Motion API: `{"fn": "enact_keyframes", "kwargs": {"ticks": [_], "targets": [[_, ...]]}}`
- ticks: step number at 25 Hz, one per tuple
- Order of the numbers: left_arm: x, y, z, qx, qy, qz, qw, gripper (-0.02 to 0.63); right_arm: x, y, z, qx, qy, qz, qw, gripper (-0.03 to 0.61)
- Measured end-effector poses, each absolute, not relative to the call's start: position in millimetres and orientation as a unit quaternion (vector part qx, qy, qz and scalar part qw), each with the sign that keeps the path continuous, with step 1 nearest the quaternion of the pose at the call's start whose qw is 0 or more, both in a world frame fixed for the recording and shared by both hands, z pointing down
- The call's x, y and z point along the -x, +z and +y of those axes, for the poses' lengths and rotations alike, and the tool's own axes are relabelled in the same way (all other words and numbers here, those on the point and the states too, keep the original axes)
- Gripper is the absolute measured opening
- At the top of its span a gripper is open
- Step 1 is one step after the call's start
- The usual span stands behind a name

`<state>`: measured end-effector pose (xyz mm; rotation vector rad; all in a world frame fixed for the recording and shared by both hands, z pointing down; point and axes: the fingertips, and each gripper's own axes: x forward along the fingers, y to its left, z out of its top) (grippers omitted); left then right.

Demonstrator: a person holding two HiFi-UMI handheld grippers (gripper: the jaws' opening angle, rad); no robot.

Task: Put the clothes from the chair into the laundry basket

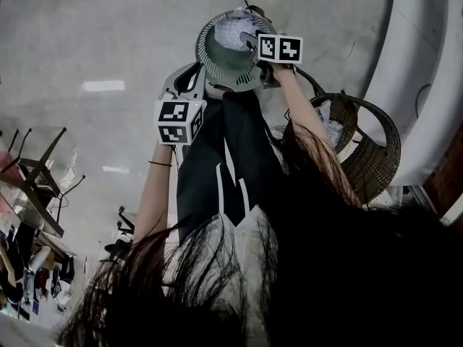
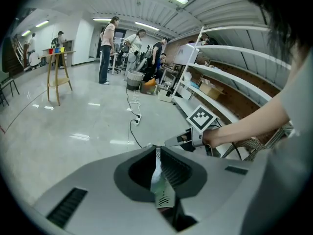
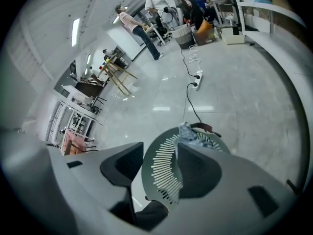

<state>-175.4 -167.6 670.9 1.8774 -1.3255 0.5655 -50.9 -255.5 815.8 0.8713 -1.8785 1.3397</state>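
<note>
My hair (image 1: 325, 266) hangs lowest in the head view, over a dark apron (image 1: 210, 165), and both my forearms reach out from there toward the basket (image 1: 224, 60).

My left gripper (image 1: 197, 78) sits at the basket's near-left edge. In its own view the jaws are clenched together on a thin slotted strip of the basket's wall, which stands upright between the pads.

My right gripper (image 1: 251, 39) is at the basket's far-right rim, its marker cube just above my wrist. In its view the jaws stand well apart, released. The slotted wall curves up between them and lies close to the right jaw, with the left jaw set off to its side, so nothing is pinched.

The basket is round and grey-green, with slits all round its wall. The clothes (image 1: 233, 29) lie inside it as a crumpled blue-grey bundle, showing just over the rim in the right gripper view. I cannot tell whether the basket rests on the floor (image 1: 108, 35).

Just to my right stands the wicker chair (image 1: 372, 157), near the basket but apart from it. Something pale lies in its seat, and I cannot make it out.

Farther off, a cable (image 2: 131, 131) runs over the glossy floor to a power strip (image 2: 137, 117). Shelves (image 2: 234, 77) line the right wall, and several people (image 2: 105, 48) stand at the far end of the room.
</note>
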Motion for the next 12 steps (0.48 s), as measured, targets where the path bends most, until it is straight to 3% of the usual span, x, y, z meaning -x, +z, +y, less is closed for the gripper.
{"fn": "enact_keyframes", "kwargs": {"ticks": [12], "targets": [[185.7, 659.9, -171.2, -0.737, 0.212, -0.526, 0.369, 0.04, 51.7, 800.1, -246.3, -0.344, 0.521, -0.72, 0.305, 0.207]]}}
